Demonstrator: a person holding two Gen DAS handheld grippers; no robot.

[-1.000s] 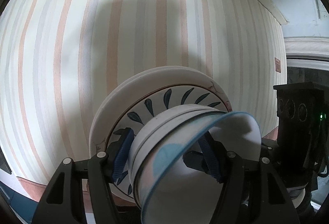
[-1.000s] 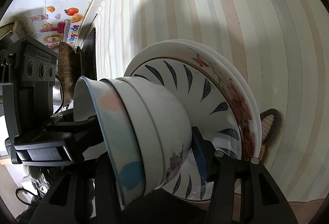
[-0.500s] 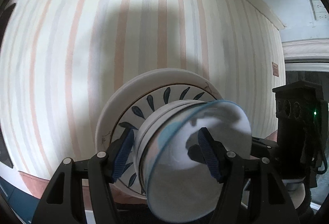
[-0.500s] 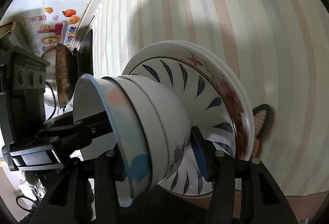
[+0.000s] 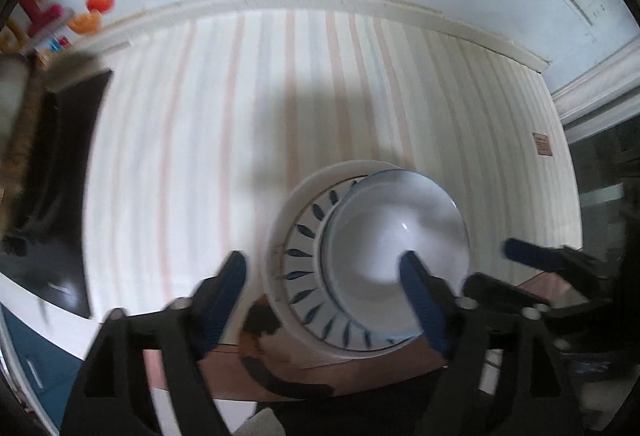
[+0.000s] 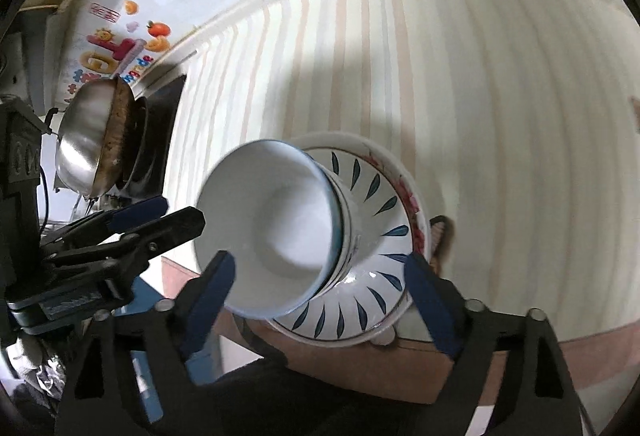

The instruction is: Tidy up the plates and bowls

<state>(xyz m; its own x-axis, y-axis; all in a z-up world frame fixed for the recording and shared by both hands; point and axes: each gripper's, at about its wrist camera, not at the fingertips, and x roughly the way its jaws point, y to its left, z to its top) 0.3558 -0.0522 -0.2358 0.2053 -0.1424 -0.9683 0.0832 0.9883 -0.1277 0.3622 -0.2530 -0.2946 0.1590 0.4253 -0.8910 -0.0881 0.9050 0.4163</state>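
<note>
Steel pan only right-wrist-visible

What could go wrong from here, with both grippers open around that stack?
1. The nested bowls stand tall on the plates; a finger in front of the top bowl's rim could tip them.
2. The stack sits near the cloth's front edge; a nudge could slide it off.
3. The left gripper and right gripper are close together, so they could collide.

Both wrist views close above the shared bowl stack, opposite sides.
</note>
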